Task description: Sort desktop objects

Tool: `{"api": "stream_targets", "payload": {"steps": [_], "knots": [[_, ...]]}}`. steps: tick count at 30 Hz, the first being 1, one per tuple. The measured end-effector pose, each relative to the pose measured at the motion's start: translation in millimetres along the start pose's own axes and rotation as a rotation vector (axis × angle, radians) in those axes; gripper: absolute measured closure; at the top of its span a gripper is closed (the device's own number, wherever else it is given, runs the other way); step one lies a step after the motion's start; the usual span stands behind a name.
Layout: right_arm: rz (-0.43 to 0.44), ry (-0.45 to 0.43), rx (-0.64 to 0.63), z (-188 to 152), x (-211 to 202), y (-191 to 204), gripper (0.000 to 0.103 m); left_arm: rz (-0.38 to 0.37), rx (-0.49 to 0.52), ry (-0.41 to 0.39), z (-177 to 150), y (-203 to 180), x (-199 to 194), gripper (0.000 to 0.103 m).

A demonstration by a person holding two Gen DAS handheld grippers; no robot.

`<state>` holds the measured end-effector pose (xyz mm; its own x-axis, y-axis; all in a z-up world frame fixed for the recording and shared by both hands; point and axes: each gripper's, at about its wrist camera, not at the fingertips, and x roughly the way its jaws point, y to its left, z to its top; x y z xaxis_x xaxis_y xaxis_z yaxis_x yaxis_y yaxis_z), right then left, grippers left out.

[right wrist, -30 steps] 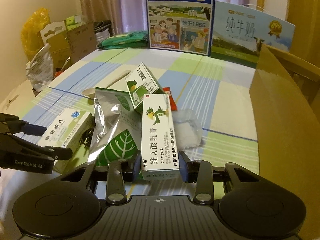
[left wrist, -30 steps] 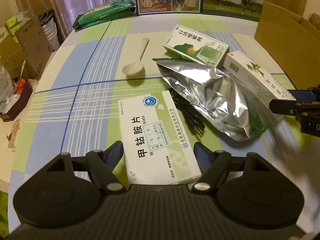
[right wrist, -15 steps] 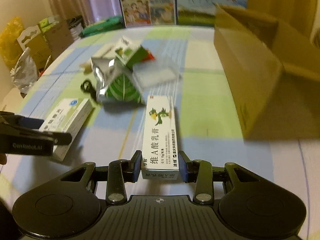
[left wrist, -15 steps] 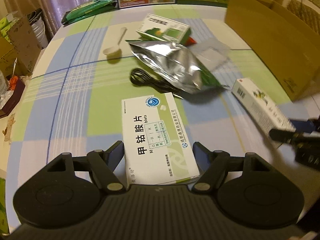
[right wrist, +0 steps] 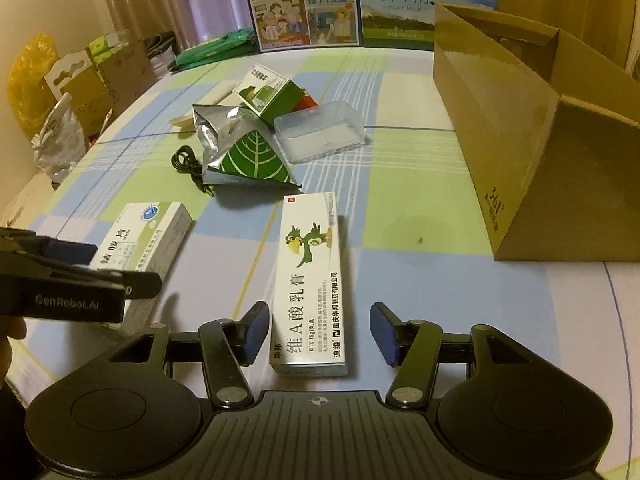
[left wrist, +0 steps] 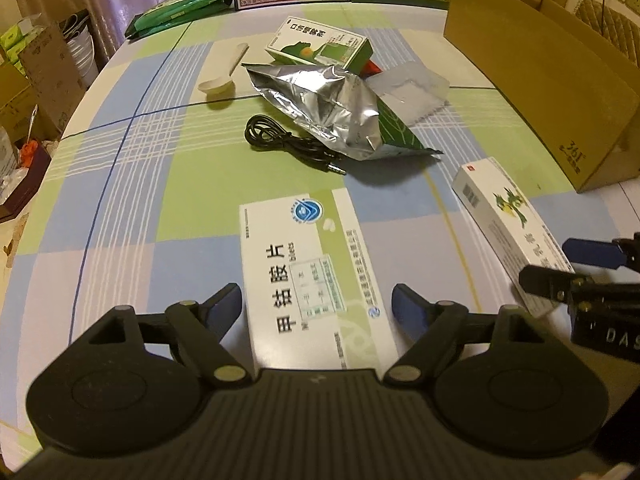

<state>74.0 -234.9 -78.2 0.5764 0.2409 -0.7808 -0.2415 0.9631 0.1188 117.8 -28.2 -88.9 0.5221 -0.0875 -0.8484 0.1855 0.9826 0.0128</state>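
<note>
Nearest the left wrist camera, the left gripper (left wrist: 318,304) has its jaws spread, one on each side of a white and green tablet box (left wrist: 316,284) that lies flat on the checked tablecloth (left wrist: 120,184); a gap shows on both sides, so neither finger touches it. To the right, the right gripper (right wrist: 318,332) also stands open around the near end of a long white ointment box with a green parrot (right wrist: 310,284), which rests flat on the cloth with clear gaps to both fingers. The two boxes lie apart, side by side, near the front edge of the table.

Farther back, a coiled black audio cable (left wrist: 288,140) lies just beside a crumpled silver foil pouch with a green leaf print (left wrist: 332,112). Right of the pouch is a clear plastic container (right wrist: 320,130). Beyond the pouch, a green and white medicine carton (left wrist: 320,42) rests tilted, with a white plastic spoon (left wrist: 224,76) to its left. An open brown cardboard box (right wrist: 520,120) stands at the right. At the far edge lie a green packet (left wrist: 180,10) and upright milk cartons (right wrist: 304,4).
</note>
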Motion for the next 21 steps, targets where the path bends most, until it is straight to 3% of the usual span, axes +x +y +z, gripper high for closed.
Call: {"api": "stream_targets", "payload": {"steps": [7,21], "knots": [[-0.011,-0.017,-0.007,3,7,-1,0.049,0.006,-0.013,-0.016,4,3,9,0.031],[-0.010,-0.019,-0.016,7,15,0,0.050,-0.009,0.031,-0.013,-2,-6,9,0.034]]}}
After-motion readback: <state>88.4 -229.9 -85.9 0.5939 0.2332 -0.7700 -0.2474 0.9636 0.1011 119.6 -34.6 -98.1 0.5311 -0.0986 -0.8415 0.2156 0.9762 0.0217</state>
